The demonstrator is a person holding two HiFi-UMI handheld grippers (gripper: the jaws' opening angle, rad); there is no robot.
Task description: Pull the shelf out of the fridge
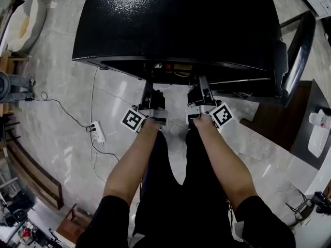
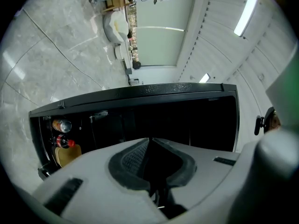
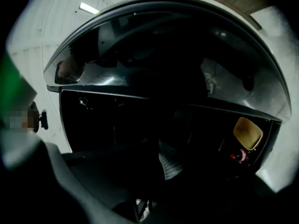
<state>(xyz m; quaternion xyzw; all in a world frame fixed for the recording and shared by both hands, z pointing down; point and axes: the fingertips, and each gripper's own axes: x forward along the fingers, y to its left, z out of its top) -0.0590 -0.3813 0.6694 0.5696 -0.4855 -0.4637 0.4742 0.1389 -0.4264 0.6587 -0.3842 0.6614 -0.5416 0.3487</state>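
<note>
Left gripper view: the left gripper (image 2: pixel 149 140) holds its jaws closed tip to tip on nothing, pointed into the open fridge (image 2: pixel 140 92). The right gripper (image 3: pixel 156 148) shows one ribbed pad, but shadow hides its gap, so its state cannot be told. Both reach the front edge of the fridge mouth, with the door (image 1: pixel 297 50) wide open at right and bare floor (image 1: pixel 67 102) at left. The shelf (image 2: pixel 91 129) lies inside, a thin pale edge in darkness near a can (image 2: pixel 61 125).
</note>
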